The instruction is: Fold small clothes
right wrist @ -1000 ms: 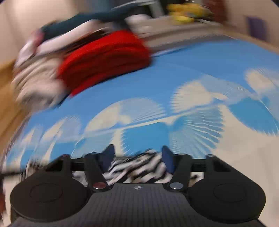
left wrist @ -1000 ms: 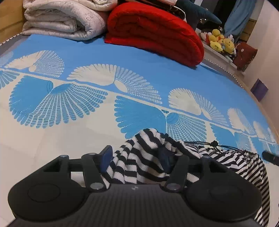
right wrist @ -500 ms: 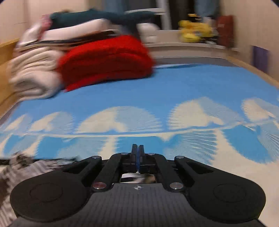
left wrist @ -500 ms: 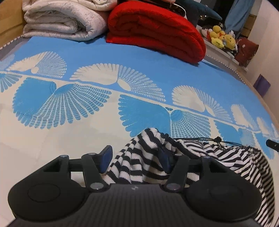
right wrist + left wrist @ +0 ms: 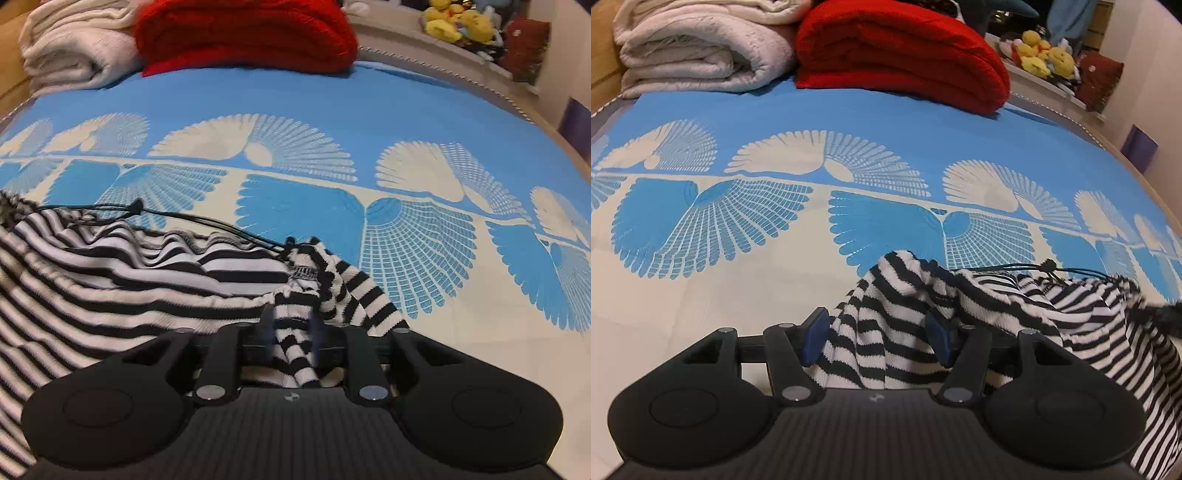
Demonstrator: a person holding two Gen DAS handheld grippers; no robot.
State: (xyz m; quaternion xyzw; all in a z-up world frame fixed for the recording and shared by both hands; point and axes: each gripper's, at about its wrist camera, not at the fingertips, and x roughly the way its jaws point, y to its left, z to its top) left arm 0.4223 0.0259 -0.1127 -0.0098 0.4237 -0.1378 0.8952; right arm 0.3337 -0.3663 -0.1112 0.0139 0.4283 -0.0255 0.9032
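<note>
The left gripper (image 5: 877, 341) is pointing steeply down at the near edge of the bed (image 5: 701, 295), its jaws standing about half open with a bunched fold of the striped garment (image 5: 997, 310) lying between them; the left pad is sitting just beside the cloth, and whether the right pad is pressing it cannot be told. The right gripper (image 5: 291, 332) is tilting down in the same way, and its jaws, narrow and blurred, have just been opening a little with a thin striped strip of the garment (image 5: 147, 295) between them, seemingly pinched. The garment is lying rumpled along the near edge, spreading from one gripper to the other, with a black drawstring (image 5: 184, 218) trailing across its top. At the far edge, a cream blanket (image 5: 694, 55) is sitting folded at the left corner, a red blanket (image 5: 905, 55) just beside it, and yellow plush toys (image 5: 1045, 55) are resting on a ledge beyond the right corner.
</note>
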